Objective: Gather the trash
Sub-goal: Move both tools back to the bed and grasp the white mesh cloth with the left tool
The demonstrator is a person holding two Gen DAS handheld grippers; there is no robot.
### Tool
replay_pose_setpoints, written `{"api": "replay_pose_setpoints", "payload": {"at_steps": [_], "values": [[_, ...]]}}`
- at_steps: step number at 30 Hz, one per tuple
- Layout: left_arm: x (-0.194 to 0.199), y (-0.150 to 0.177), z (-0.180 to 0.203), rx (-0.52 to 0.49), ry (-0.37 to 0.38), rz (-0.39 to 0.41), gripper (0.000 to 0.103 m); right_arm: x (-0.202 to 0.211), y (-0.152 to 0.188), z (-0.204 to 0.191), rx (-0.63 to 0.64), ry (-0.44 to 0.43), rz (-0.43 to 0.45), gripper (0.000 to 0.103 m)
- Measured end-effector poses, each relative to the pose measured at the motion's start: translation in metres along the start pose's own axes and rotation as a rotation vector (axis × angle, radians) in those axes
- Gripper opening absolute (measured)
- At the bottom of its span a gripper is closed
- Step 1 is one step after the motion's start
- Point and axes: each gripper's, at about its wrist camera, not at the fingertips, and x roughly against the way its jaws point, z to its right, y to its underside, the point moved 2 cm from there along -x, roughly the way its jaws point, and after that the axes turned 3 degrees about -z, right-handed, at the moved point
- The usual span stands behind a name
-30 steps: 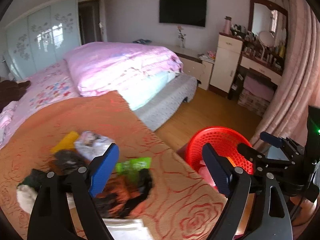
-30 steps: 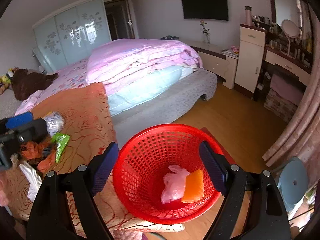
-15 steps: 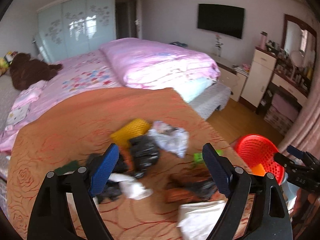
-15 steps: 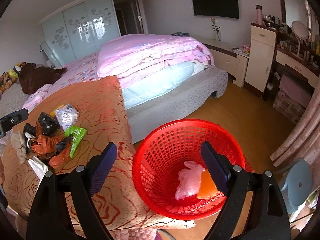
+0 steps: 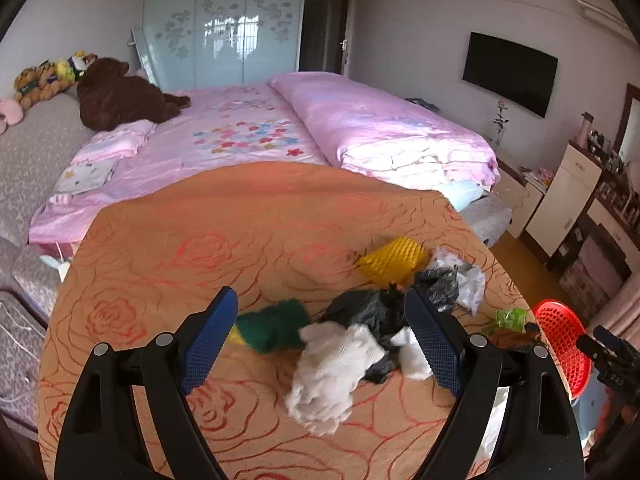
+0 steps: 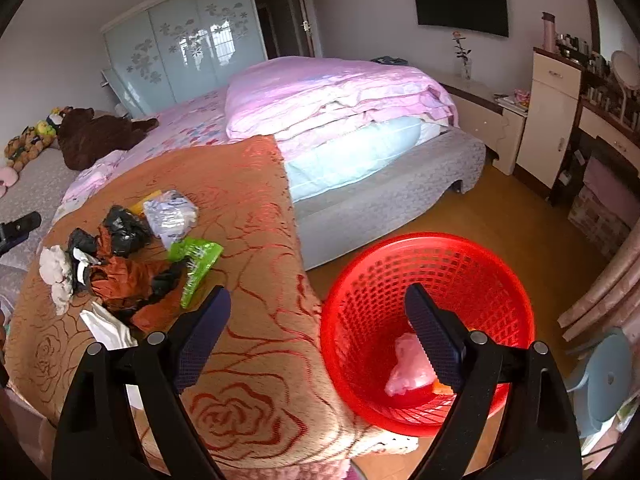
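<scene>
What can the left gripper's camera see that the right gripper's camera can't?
Only the left wrist view shows the green fuzzy thing and the whole yellow mesh piece; it also sees the right gripper's tip beside the basket.

Only the right wrist view looks down into the red basket, showing the pink bag and an orange scrap inside, plus the blue stool.

Both show the orange cloth, the white wad, the black bags, the bright green wrapper, the basket and the pink bed.
</scene>
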Motion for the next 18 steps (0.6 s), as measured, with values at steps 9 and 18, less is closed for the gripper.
{"api": "replay_pose_setpoints", "payload": {"at_steps": [9,18], "values": [[-0.021,0.025,0.005,-0.001,0.003,-0.061,0.076,0.001,-0.010,-0.027,0.034,-0.048,0.013,0.086],[-0.039,0.038,0.002,0.005,0.003,-0.106,0.032,-0.001,-0.020,-0.050,0.076,-0.091,0.018,0.086]]}}
